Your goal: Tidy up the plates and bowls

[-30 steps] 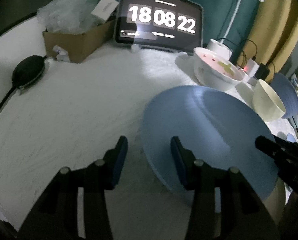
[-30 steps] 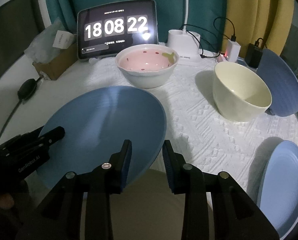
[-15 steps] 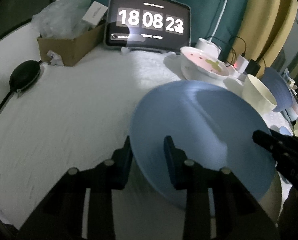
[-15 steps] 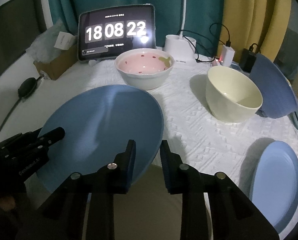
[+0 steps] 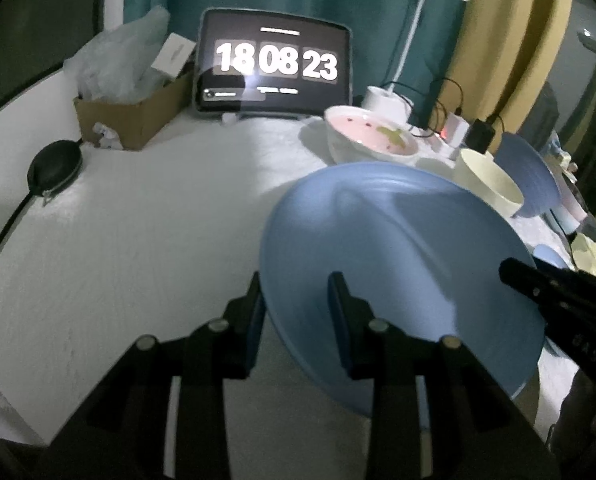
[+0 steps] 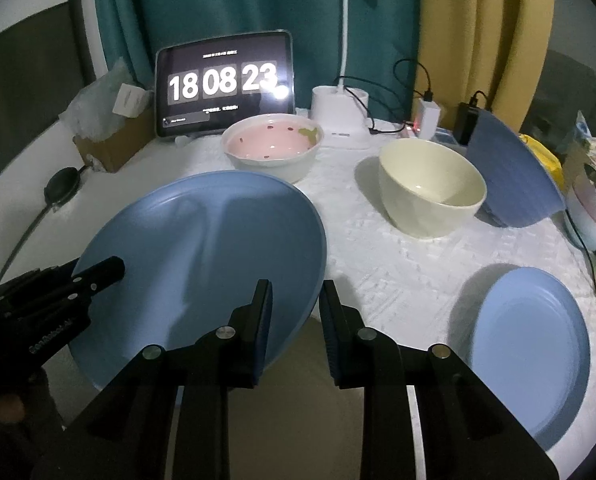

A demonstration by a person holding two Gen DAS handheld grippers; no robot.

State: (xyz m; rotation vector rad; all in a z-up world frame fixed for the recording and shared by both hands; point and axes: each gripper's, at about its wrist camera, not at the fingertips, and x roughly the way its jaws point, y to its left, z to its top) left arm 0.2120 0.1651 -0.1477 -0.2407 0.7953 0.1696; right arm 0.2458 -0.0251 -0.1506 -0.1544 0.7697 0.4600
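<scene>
A large blue plate (image 5: 398, 248) (image 6: 201, 248) hangs tilted above the white tablecloth, held from both sides. My left gripper (image 5: 295, 292) is shut on its left rim, one finger under and one over the plate. My right gripper (image 6: 295, 292) is shut on its right rim in the same way. Each gripper's dark fingertip also shows in the other view, the right gripper (image 5: 518, 274) and the left gripper (image 6: 97, 272). On the table stand a pink bowl (image 6: 271, 148), a cream bowl (image 6: 430, 188), a tilted dark blue bowl (image 6: 514, 176) and a small blue plate (image 6: 530, 344).
A tablet clock (image 6: 223, 84) and a white lamp base (image 6: 338, 112) with cables stand at the back. At the back left are a cardboard box (image 5: 129, 116) with a plastic bag and a black pouch (image 5: 53, 164). Clutter lines the right edge.
Both grippers' jaws have narrowed onto the large blue plate's rim. The plate has lifted off the cloth and risen with them, and the table things look farther away.
</scene>
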